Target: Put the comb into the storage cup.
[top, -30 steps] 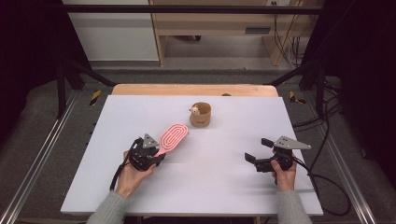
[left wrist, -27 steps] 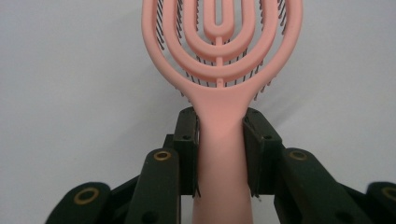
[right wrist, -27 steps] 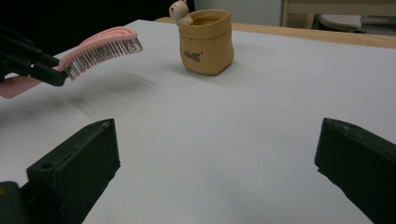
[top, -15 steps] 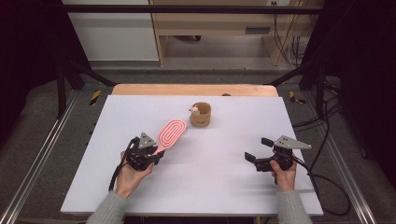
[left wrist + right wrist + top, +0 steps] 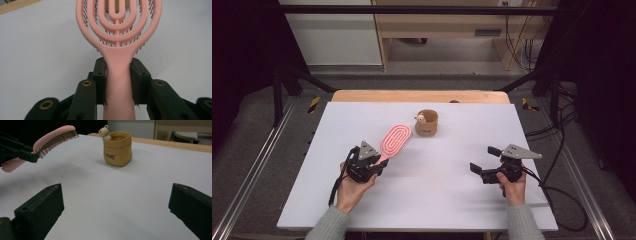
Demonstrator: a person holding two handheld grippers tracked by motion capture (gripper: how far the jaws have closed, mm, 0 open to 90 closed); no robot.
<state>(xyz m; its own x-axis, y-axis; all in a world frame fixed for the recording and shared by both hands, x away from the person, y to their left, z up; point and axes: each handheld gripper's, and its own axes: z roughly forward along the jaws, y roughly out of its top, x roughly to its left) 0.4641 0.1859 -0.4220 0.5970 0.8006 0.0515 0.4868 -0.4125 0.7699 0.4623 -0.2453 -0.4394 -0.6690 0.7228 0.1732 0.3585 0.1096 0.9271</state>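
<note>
High view: my left tongs (image 5: 379, 161) clench the pink brush (image 5: 395, 139) by its handle, long axis aimed at the tan pot (image 5: 427, 123) just beyond; right tongs (image 5: 482, 162) released, farther off.

Both forearms wear pale grey-green knitted sleeves (image 5: 328, 226) with ribbed cuffs. Each hand carries a black gripper: the left gripper (image 5: 378, 165) and right gripper (image 5: 482, 162) are built of jointed black bars with brass-coloured rivets, ending in blocky black fingers (image 5: 41, 208). A grey three-cornered plate (image 5: 521, 152) tops each, and a black cable (image 5: 564, 209) trails off behind.
</note>
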